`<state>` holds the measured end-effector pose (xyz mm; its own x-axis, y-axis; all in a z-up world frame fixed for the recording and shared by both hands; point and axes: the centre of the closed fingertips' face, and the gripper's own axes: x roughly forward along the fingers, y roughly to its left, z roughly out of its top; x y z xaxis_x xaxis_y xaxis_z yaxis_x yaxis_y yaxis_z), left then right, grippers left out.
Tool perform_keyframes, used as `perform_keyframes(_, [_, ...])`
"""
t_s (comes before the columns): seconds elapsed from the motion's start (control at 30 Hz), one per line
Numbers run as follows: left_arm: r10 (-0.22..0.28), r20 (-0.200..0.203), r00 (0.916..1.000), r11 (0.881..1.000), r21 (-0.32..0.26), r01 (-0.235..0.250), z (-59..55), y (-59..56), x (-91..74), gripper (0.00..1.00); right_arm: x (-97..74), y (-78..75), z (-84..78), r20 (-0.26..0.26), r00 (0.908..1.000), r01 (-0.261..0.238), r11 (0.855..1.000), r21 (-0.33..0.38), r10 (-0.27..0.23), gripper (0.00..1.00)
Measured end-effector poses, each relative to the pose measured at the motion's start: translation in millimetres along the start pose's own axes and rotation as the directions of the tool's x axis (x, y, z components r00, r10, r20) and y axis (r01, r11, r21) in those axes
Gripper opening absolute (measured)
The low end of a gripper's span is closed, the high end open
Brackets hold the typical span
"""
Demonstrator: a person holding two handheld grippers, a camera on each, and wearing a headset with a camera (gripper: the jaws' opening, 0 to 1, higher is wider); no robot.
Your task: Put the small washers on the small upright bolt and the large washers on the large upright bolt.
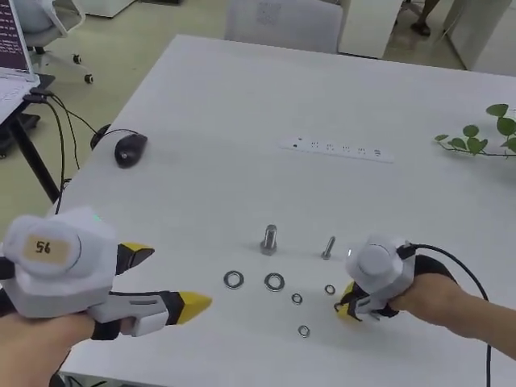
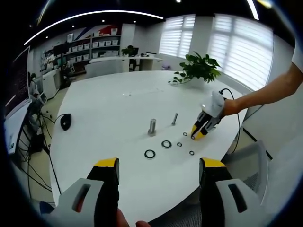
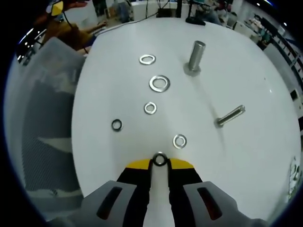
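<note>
The large bolt (image 1: 269, 239) and the small bolt (image 1: 328, 247) stand upright on the white table (image 1: 242, 121). Two large washers (image 1: 234, 280) (image 1: 274, 281) lie in front of them, with three small washers (image 1: 297, 299) to their right. My right gripper (image 3: 160, 163) is shut on a small washer (image 3: 160, 160), low over the table just short of another small washer (image 3: 179, 141) and the small bolt (image 3: 230, 116). In the head view it (image 1: 347, 310) sits right of the washers. My left gripper (image 1: 165, 278) hangs open and empty at the near left, facing the bolts (image 2: 152, 126).
A black mouse (image 1: 129, 148) lies at the table's left side, with cables running off the edge there. A white power strip (image 1: 339, 149) lies at the back and a plant (image 1: 484, 133) at the far right. A chair stands behind the table.
</note>
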<state>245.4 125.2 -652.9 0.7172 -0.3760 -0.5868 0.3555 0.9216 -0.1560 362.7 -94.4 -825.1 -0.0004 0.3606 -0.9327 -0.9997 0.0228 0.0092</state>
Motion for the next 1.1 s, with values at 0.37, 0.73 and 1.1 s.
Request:
perform_keyframes(0.37, [0.003, -0.001, 1.0, 1.0, -0.008, -0.003, -2.1, 0.8, 0.1, 0.68, 0.4, 1.1, -0.2, -0.022, 0.9996, 0.014, 0.994, -0.112, -0.016, 0.16])
perform_keyframes(0.73, [0.008, -0.006, 1.0, 1.0, 0.008, -0.008, -1.4, 0.5, -0.2, 0.68, 0.9, 2.0, 0.8, -0.062, 0.9977, -0.038, 0.982, -0.183, 0.027, 0.16])
perform_keyframes(1.1, [0.009, -0.008, 0.9999, 1.0, 0.016, -0.008, -2.2, -1.6, 0.3, 0.67, -1.8, 0.7, 0.5, -0.005, 1.0, 0.004, 0.996, -0.086, -0.004, 0.14])
